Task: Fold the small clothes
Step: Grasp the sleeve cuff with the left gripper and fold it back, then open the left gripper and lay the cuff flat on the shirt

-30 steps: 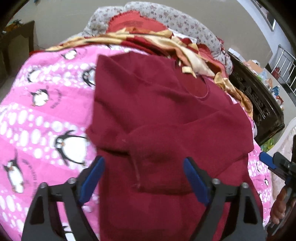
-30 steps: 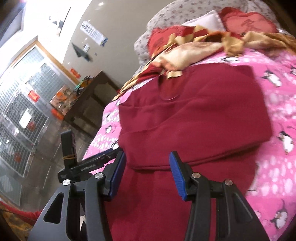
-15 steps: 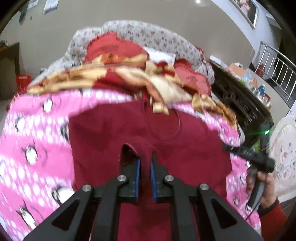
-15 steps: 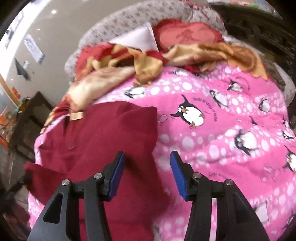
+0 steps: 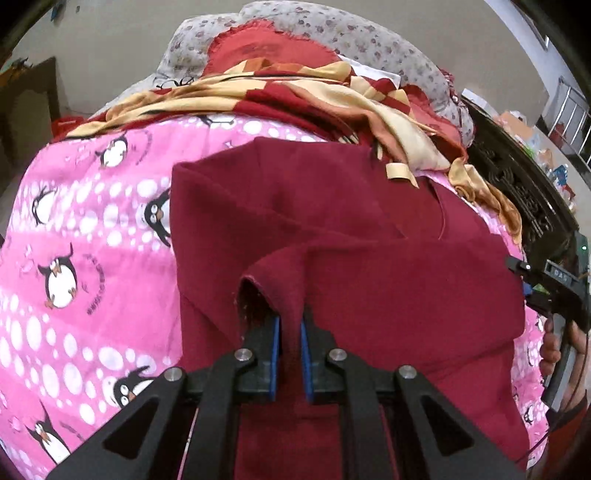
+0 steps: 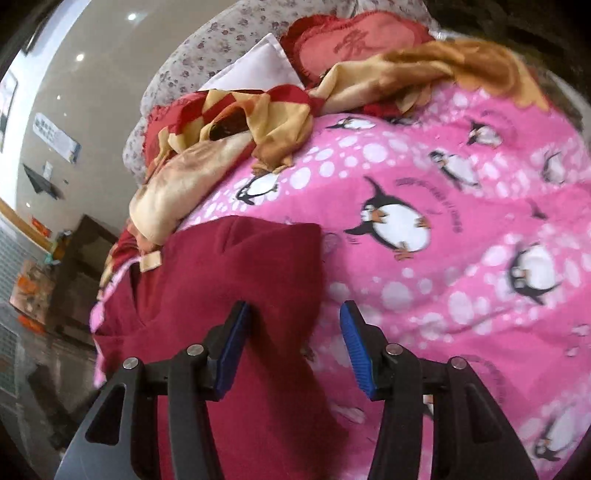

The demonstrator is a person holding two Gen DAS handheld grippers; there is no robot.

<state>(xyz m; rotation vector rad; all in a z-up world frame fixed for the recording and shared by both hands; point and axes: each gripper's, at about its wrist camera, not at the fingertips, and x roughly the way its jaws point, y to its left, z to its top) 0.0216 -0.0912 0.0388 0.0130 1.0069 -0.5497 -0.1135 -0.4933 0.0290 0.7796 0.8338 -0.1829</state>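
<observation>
Soft, even indoor light with faint shadows. Ceiling lamps point(image 6: 132, 16) glare far up-left of the right jaws. Fisheye edges bend and darken; the right view is motion-blurred.

A second ago the left claw point(image 5: 290, 347) stood wide open over the maroon garment point(image 5: 369, 258); now it pinches a raised fold. The right claw point(image 6: 295, 347) has swung right, toward the pink penguin blanket point(image 6: 461, 221).

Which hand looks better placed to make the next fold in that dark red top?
Probably the left gripper: its jaws are shut on a fold of the red top. The right gripper is open, holding nothing.
</observation>
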